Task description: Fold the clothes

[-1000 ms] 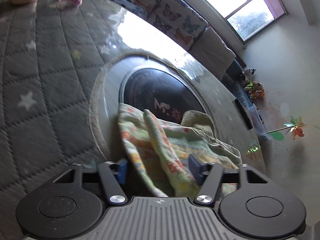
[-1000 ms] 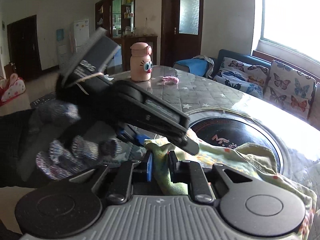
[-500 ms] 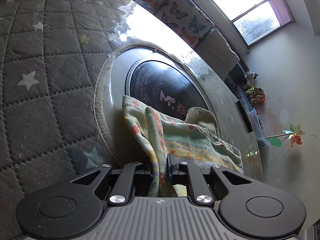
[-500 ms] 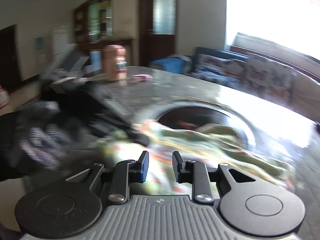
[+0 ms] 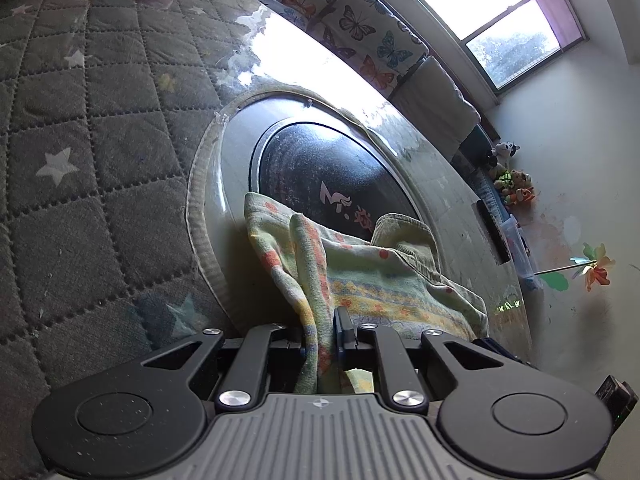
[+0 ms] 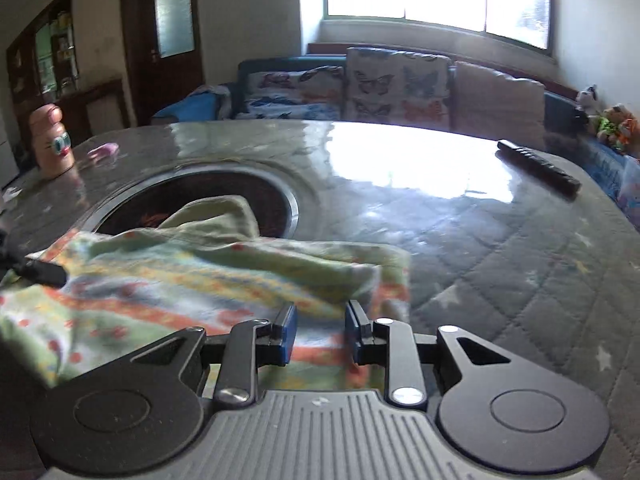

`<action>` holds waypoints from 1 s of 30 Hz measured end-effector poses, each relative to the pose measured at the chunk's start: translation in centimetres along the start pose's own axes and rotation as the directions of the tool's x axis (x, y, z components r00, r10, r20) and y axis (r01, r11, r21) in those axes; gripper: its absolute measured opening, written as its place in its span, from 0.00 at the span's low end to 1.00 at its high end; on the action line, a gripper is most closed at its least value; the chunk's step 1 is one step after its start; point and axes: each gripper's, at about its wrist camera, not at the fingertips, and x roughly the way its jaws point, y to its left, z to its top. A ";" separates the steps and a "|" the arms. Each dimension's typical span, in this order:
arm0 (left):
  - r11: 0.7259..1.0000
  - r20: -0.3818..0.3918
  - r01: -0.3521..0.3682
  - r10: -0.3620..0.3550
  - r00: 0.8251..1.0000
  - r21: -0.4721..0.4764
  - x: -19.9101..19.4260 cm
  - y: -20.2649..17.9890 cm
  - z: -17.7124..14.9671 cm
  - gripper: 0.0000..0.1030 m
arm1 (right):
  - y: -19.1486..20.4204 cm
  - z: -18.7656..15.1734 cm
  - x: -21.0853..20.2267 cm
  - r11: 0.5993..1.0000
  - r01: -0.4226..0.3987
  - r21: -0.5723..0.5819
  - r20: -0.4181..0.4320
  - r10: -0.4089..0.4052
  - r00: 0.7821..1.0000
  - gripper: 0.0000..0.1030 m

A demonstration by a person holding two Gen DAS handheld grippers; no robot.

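Note:
A small pale green garment (image 5: 376, 272) with orange and yellow patterns lies crumpled on the table, partly over the black round inset (image 5: 324, 176). My left gripper (image 5: 322, 332) is shut on a raised fold of the garment near its left edge. In the right wrist view the same garment (image 6: 192, 280) spreads to the left and ahead. My right gripper (image 6: 320, 332) hovers over its right end with its jaws opening; the cloth lies below the gap and the pads do not press it. The tip of the left gripper (image 6: 42, 272) shows at the far left.
The table has a grey quilted cover with stars (image 5: 80, 120) under a glossy sheet. A pink bottle with cartoon eyes (image 6: 52, 142) and a pink item (image 6: 103, 151) stand far left. A dark remote (image 6: 538, 166) lies far right. A butterfly-print sofa (image 6: 396, 84) is behind.
My left gripper closed on the garment's fold and stayed put. My right gripper let go, swung right along the garment to its other end, and its jaws widened.

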 end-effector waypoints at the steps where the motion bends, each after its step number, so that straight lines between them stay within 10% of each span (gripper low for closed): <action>1: 1.000 0.000 -0.002 0.002 1.000 0.003 0.0 -0.1 0.0 0.14 | -0.4 0.1 0.0 1.000 0.010 0.010 0.006 -0.010 1.000 0.40; 11: 0.998 0.010 -0.036 0.035 0.999 0.048 0.1 -0.7 0.0 0.14 | -2.7 0.3 2.0 0.988 -0.002 0.152 -0.003 0.003 1.000 0.50; 18: 0.995 0.016 -0.063 0.062 0.998 0.078 0.1 -1.3 0.2 0.14 | -2.1 0.3 1.7 0.980 -0.029 0.196 0.016 0.027 1.000 0.08; 30: 0.972 0.047 0.001 -0.013 0.999 0.234 0.7 -7.9 1.8 0.10 | -3.5 0.3 -4.3 0.966 -0.019 0.258 0.151 -0.021 0.988 0.05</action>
